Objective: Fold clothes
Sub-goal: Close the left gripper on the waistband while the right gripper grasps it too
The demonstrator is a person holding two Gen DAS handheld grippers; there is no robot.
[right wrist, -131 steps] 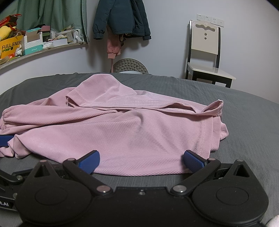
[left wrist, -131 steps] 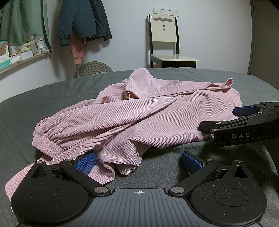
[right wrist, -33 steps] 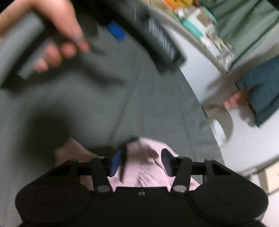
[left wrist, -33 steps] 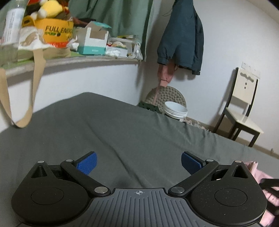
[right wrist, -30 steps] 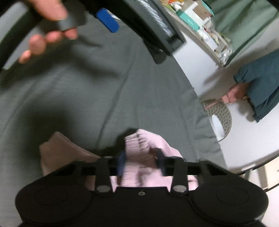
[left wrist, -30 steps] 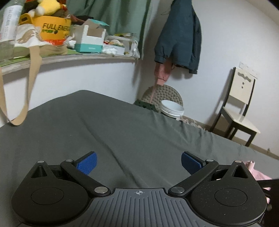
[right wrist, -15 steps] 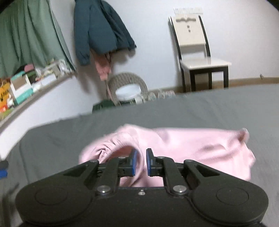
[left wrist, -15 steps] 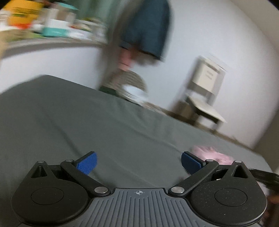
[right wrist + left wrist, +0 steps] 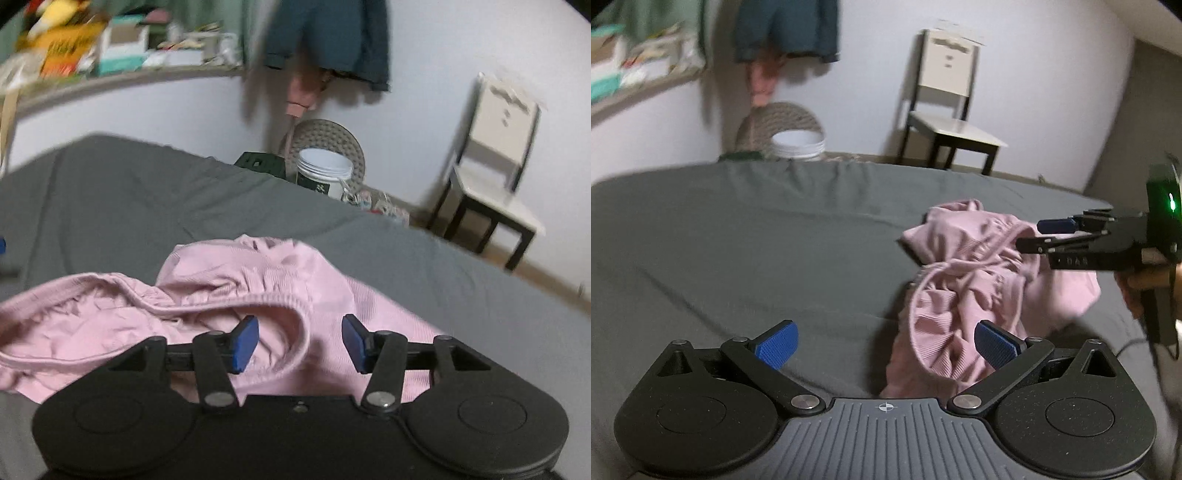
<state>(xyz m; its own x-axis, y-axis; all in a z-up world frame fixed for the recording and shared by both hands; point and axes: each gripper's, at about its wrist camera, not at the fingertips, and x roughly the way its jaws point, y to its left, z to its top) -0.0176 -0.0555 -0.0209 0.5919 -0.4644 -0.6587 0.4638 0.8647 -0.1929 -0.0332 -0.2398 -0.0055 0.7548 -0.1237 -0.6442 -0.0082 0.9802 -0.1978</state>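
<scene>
**Currently: pink garment bunched on grey bed, both tongs spread**

Left wrist view: the left gripper (image 9: 884,345) stands wide apart, gripping nothing; its right pad overlaps the crumpled pink garment (image 9: 967,295), contact not determinable. The garment lies on the grey bedsheet (image 9: 738,240). The right gripper (image 9: 1034,236) reaches in from the right, above the garment.

Right wrist view: the right gripper (image 9: 300,343) is partly spread, with the garment's (image 9: 229,291) elastic hem between its pads, unclamped. A chair (image 9: 495,166) stands beyond the bed.
</scene>
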